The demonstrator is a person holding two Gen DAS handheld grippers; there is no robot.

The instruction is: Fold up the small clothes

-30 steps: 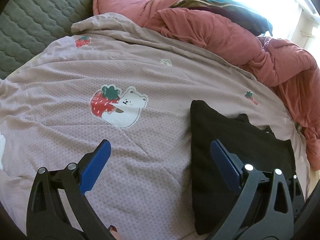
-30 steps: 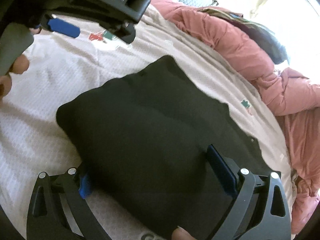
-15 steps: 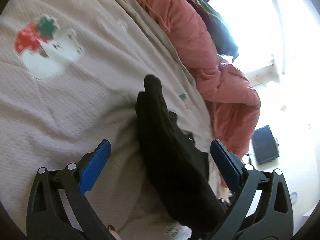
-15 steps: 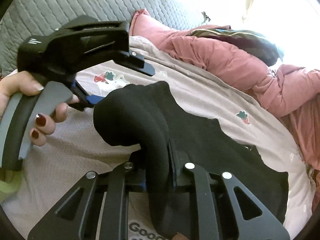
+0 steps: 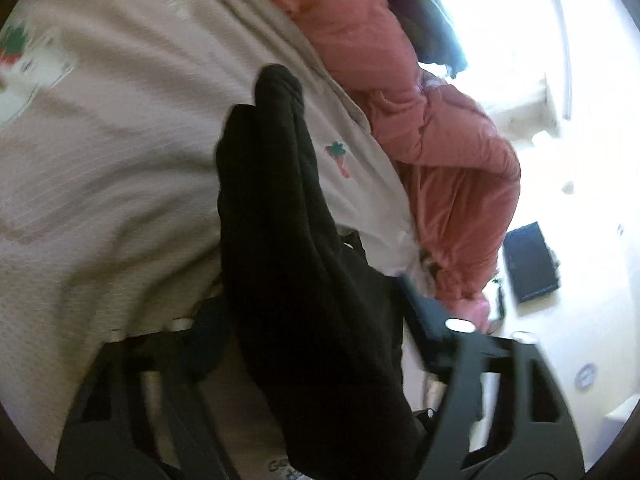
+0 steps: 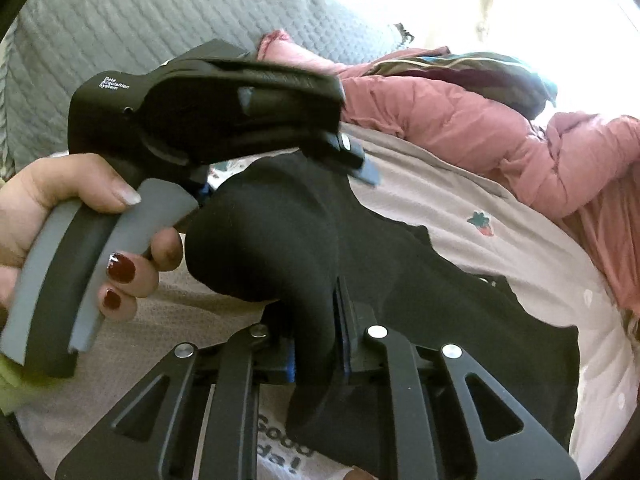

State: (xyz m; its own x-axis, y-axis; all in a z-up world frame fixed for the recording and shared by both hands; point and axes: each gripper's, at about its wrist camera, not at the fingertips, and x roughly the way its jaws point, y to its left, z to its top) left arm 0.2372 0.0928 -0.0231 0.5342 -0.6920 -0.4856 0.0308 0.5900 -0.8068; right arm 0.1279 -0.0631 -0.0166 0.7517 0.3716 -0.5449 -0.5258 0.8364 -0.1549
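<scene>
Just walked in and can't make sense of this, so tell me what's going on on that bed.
A person is folding a small black garment on a pinkish blanket with strawberry prints, using a handheld gripper in each hand. The right gripper is shut on one edge of the garment and has it lifted off the blanket, so it hangs in a bunched fold. The left gripper straddles the raised cloth; motion blur hides whether it has closed. A pink quilted jacket lies heaped behind.

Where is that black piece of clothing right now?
In the right wrist view, the black garment sits centre, pinched in the right gripper, lifted off the pinkish blanket, below the left gripper.
</scene>
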